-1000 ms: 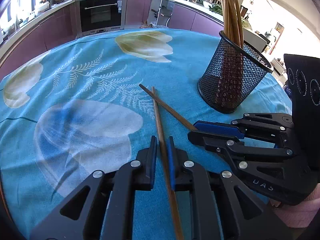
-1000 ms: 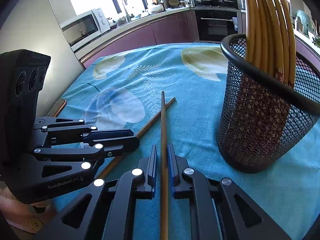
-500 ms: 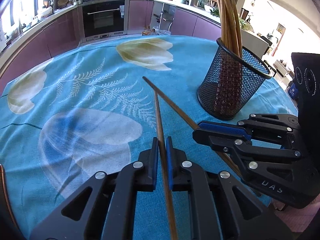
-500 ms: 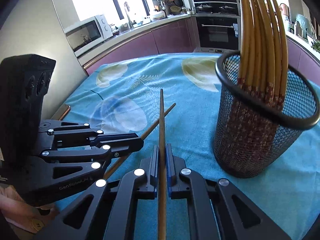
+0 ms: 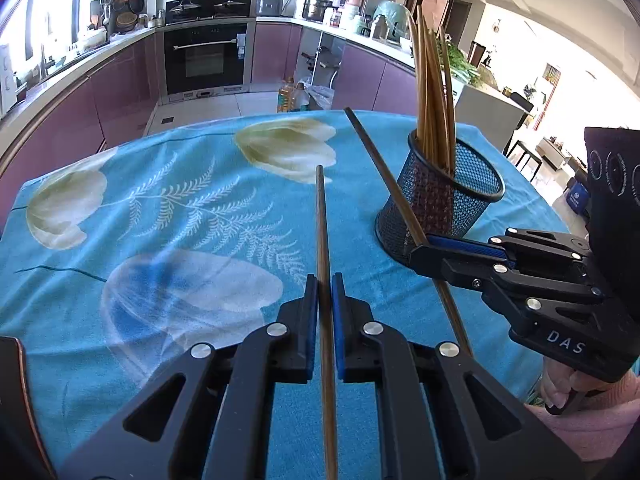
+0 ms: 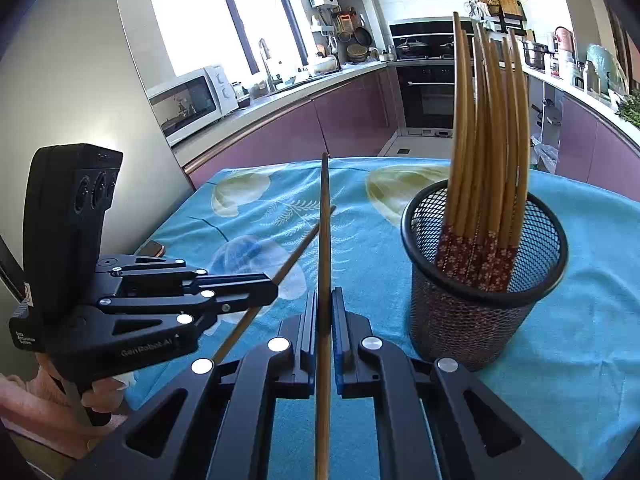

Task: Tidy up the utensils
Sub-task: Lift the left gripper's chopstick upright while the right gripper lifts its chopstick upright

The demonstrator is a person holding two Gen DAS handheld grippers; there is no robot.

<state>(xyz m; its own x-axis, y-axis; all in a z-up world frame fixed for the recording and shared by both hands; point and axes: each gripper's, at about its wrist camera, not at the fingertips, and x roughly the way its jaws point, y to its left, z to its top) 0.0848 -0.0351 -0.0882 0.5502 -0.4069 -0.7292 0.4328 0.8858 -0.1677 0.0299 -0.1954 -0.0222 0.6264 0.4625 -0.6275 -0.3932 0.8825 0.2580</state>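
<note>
With both pairs of jaws clamped tight, I have one chopstick in each gripper and neither stick rests on the tablecloth (image 5: 132,208) now. My left gripper (image 5: 325,280) pinches the left chopstick (image 5: 321,216) partway along its shaft, the free end pointing toward twelve o'clock in its own view. My right gripper (image 6: 325,294) holds the right chopstick (image 6: 325,224) the same way, tip aimed at twelve o'clock. The mesh holder (image 6: 486,300) stands at about two o'clock from the right gripper, already packed with a bundle of chopsticks (image 6: 486,152) leaning toward its far rim.

My worries from here, as I judge them:

- The two held sticks cross in the right wrist view, the left one running under the right. If I swing either hand toward the holder without separating them first, one shaft could lever the other out of its pads.
- Each grip is on a thin, smooth, round shaft with a long length overhanging in front. A quick turn to vertical could let the stick pivot or slide between the pads.
- The holder looks light and tall. Striking its rim with a tip, or pushing against the standing bundle, could tip it or skid it across the cloth.
- The opening left beside the bundle sits on the near side; a tip that lands on the wire rim would probably bounce out.
</note>
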